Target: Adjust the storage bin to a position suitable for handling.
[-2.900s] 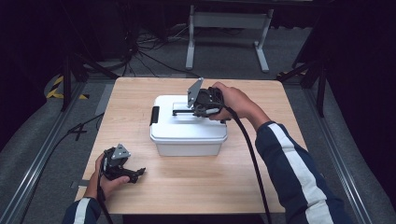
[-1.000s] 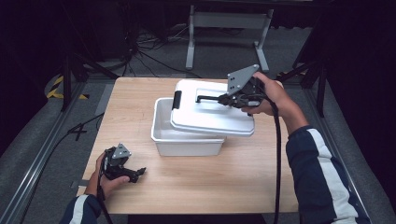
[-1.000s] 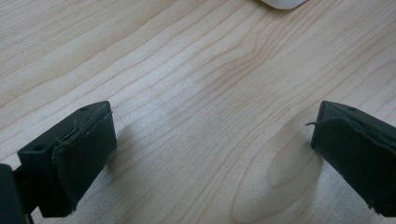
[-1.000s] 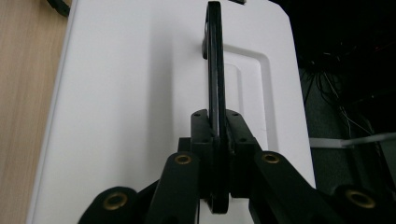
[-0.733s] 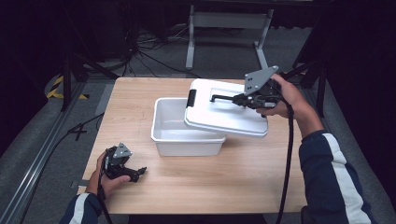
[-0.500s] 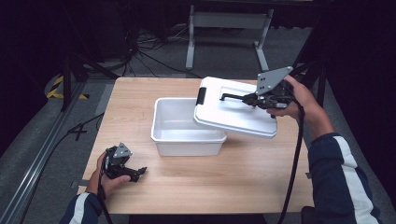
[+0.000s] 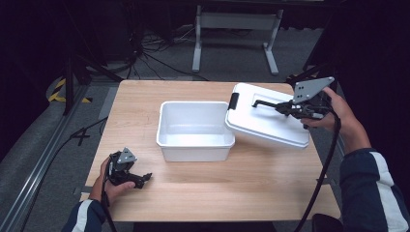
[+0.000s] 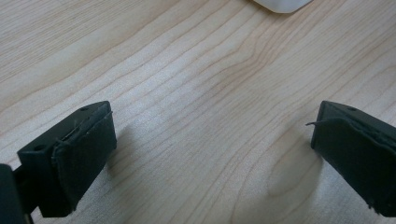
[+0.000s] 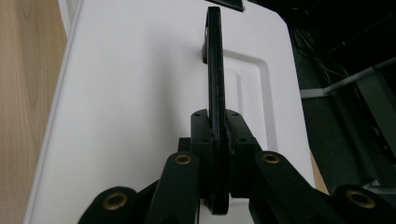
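Right gripper (image 7: 285, 107) has its fingers clamped on the lid (image 7: 267, 122) handle; left gripper (image 7: 140, 178) rests wide open, empty, on the counter (image 7: 241, 183).

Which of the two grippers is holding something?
The right gripper: its jaws are clamped on the lid's black handle. The left gripper is open over bare table.

High view: fixed above the person's side, facing forward and down; takes in the whole light wooden table (image 7: 212, 193) and the dark floor beyond.

Left gripper view: rides low, very near the tabletop (image 8: 201, 102), looking along its two black jaws; a corner of the open white plastic tub (image 8: 280, 4) (image 7: 196, 128) sits at the top edge, shared with the high view.

Right gripper view: close above the white rectangular plastic lid (image 9: 140, 93) (image 7: 268, 123), facing along its thin black handle (image 9: 214, 60); shared with the high view.
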